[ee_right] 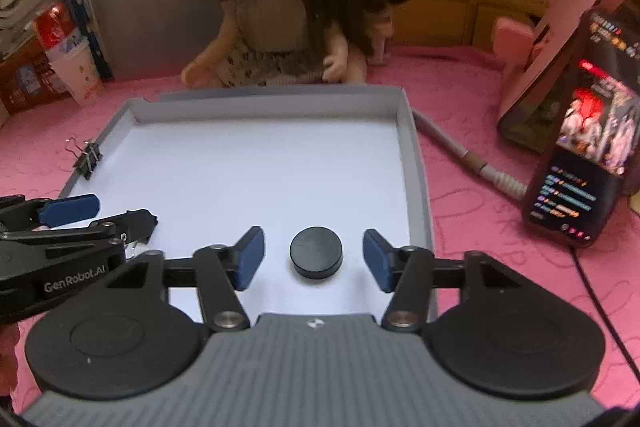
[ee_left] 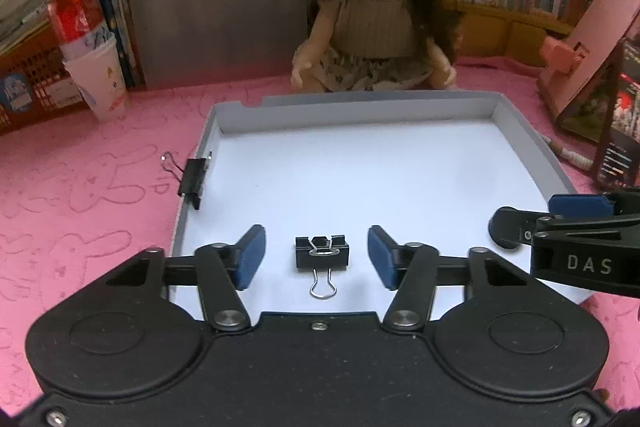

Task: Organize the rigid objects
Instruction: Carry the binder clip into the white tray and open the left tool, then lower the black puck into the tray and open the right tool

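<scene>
A shallow grey cardboard tray (ee_left: 524,131) with a smooth white floor lies on the pink bunny-patterned cloth (ee_left: 80,211). Inside it, the left gripper (ee_left: 316,257) stands open, its blue pads well clear of a black metal binder clip (ee_left: 322,251) lying flat between them. The right gripper (ee_right: 314,255) is likewise spread apart around a matte black round disc (ee_right: 316,251), touching neither side.
</scene>
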Demonstrator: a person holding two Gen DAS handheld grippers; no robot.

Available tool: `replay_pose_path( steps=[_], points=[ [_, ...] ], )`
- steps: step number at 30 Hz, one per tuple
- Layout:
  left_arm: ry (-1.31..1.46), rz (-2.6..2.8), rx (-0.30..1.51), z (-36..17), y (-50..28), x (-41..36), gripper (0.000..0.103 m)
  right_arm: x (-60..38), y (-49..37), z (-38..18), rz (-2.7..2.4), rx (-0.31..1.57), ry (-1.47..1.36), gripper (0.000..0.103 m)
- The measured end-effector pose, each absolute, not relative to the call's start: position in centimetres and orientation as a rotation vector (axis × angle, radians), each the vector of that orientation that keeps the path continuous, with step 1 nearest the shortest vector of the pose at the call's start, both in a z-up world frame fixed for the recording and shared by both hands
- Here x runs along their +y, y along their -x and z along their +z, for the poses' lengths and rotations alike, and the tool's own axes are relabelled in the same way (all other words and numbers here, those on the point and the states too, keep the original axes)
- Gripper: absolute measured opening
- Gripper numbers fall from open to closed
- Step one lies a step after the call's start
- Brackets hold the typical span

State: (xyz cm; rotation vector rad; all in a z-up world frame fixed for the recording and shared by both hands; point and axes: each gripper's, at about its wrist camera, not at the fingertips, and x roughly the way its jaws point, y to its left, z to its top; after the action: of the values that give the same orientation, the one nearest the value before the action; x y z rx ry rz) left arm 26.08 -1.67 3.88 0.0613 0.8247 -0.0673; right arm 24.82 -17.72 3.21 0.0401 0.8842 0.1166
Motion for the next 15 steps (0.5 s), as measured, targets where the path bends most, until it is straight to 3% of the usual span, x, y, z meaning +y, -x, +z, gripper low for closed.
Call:
replay_pose_path(
  steps=[5, 15],
  points=[
    [-0.064, -0.1, 0.791, 5.0, -23.7, -1.4, 0.072, -18.0, -22.8, 4.5, 0.139, 0.827, -0.021, 0.083],
    [-0.088, -0.143, 0.718, 6.4, -18.1, -1.3, 0.076, -18.3, -18.1, 6.2, 0.182, 0.733, 0.018, 0.088]
  ],
)
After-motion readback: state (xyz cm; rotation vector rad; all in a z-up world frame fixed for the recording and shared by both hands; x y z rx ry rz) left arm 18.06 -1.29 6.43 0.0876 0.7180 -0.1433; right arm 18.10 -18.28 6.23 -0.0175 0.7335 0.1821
